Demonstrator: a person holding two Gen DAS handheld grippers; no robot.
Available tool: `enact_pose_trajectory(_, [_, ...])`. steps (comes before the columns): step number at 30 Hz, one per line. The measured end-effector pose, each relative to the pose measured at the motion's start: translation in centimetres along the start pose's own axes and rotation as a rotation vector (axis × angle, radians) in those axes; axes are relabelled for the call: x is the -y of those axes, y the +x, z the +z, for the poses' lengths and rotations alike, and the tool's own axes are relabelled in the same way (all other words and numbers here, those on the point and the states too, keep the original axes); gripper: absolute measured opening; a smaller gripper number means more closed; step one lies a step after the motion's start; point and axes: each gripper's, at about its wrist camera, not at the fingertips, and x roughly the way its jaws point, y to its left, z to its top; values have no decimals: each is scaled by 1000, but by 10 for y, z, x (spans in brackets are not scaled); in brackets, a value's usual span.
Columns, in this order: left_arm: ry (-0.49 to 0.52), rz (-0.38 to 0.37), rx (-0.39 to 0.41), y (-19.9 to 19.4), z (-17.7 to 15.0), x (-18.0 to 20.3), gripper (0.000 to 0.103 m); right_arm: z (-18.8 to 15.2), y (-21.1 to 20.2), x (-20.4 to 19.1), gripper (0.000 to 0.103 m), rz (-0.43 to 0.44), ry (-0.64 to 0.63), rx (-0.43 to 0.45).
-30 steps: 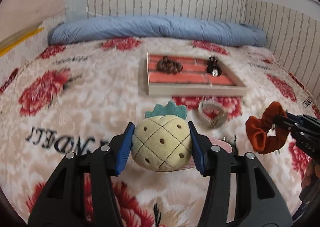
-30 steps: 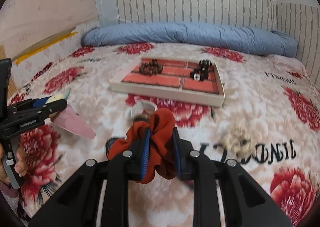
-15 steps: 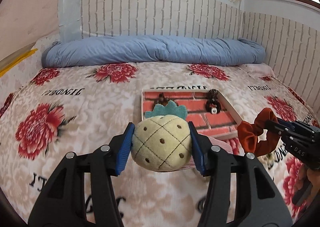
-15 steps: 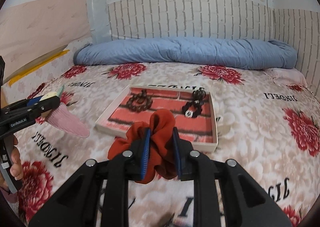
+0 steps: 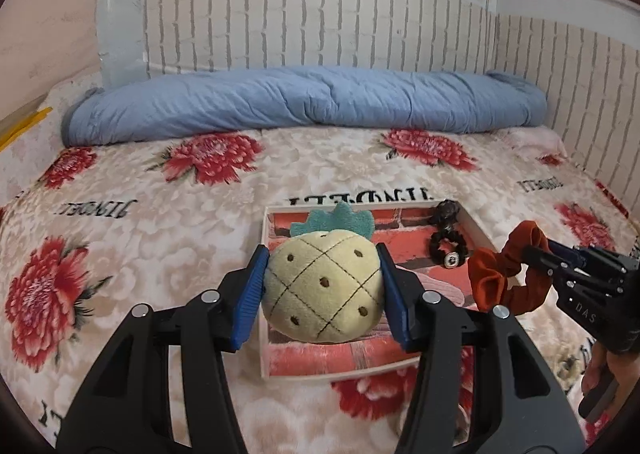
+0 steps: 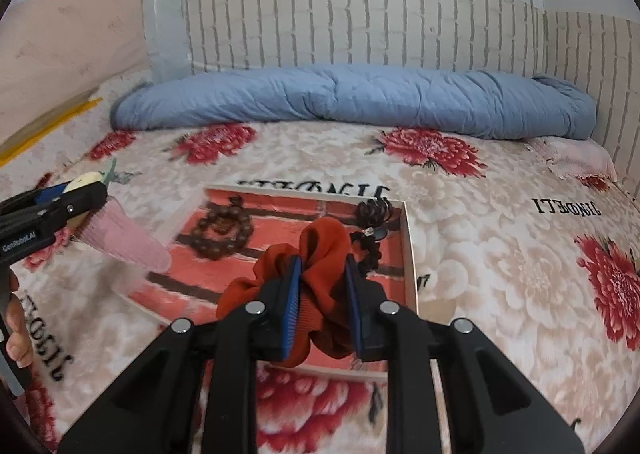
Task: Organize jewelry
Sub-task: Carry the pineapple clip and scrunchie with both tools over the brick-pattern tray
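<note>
1. Your left gripper point(image 5: 322, 284) clamps the plush pineapple clip point(image 5: 322, 290) above the tray point(image 5: 478, 228); soft, light, so keep holding its belly.
2. Your right gripper point(image 6: 323, 294) pinches the rust scrunchie point(image 6: 320, 250) over the tray's near right; floppy, hold the bunched middle.

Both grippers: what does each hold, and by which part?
Left gripper clamps the plush pineapple across its sides; right gripper pinches the rust-orange scrunchie by a bunched fold.
</note>
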Motion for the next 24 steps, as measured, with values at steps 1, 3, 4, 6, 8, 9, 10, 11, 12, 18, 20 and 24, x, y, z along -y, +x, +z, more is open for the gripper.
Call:
enact_pose_trajectory(1, [3,0,-14,11,-1,1,52,1,10,3,22,-22,-14,-7])
enact_pose_trajectory(3, [12,17,-42,33,-4,2,52,2,25,9,22,-35,-12,-24])
enact_pose_trajectory(4, [12,26,-56,44,-6,2,52,2,32,13,22,-29,-1,-36])
enact_pose_trajectory(6, [1,30,-96,67,-10,1,52,2,43,20,22,-20,20,-53])
enact_pose_trajectory(8, [-7,33,-120,81,-14,1,52,0,57,25,22,-25,32,-70])
enact_pose_trajectory(9, [-5,39,-128,88,-16,1,52,-1,64,27,22,-29,35,-80])
enact_pose_trajectory(10, [-3,45,-139,94,-18,2,52,-2,69,28,22,-30,39,-89])
enact_pose_trajectory(11, [-5,47,-148,98,-20,1,52,-3,74,29,22,-30,47,-97])
enact_pose_trajectory(12, [-8,50,-160,104,-22,1,52,-4,78,30,22,-31,52,-101])
enact_pose_trajectory(18, [4,84,-201,124,-29,0,52,-5,98,31,22,-51,51,-126])
enact_pose_trajectory(20, [-3,89,-216,131,-29,-2,52,-4,105,32,22,-52,53,-138])
enact_pose_trajectory(24, [27,117,-220,139,-27,0,52,-4,116,34,22,-63,50,-161])
